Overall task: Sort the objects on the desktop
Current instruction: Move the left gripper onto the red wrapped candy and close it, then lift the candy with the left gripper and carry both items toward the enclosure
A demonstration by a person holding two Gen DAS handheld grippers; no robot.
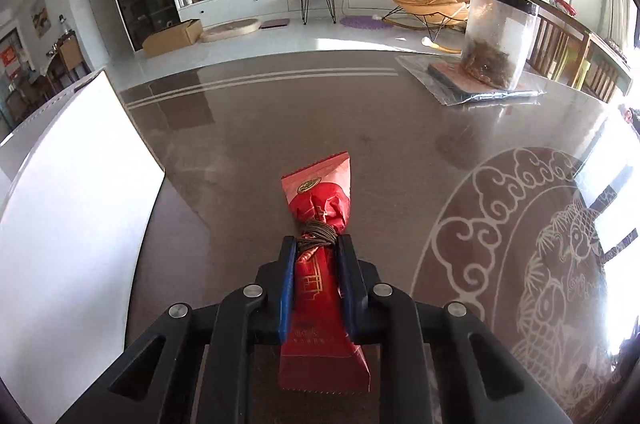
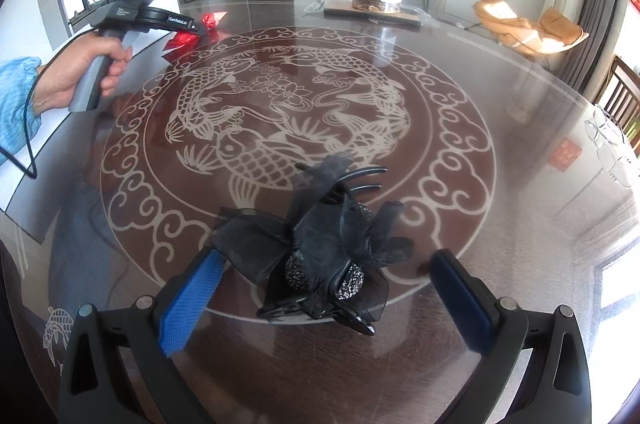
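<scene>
Left wrist view. The left gripper (image 1: 318, 244), its black arms faced with ribbed blue pads (image 1: 289, 288), is closed on a red foil packet (image 1: 320, 264). The packet is long and crinkled, cinched at the waist by a coil of brown cord (image 1: 318, 239), with serrated flat ends; its far end rests on the table (image 1: 280, 128), a glossy dark-brown surface under glass. A smooth white board (image 1: 76, 216) lies to the left. At far right, a clear plastic jar (image 1: 498, 36) with a black lid and brown dried matter at its bottom stands on a flat item in a transparent sleeve (image 1: 472, 88).

Right wrist view. The right gripper (image 2: 326, 264) stands wide open, its blue textured pads apart on either side of a black hair claw clip (image 2: 324, 252). The clip lies on the table's pale etched medallion of fish and cloud scrolls (image 2: 280, 104); it bears sheer gauze bows, rhinestone-studded domes and curved plastic teeth. The pads do not touch it. At upper left, a hand (image 2: 76, 72) in a light blue sleeve grips the other tool's grey handle, the red packet at its tip. The jar stands at the far edge.
</scene>
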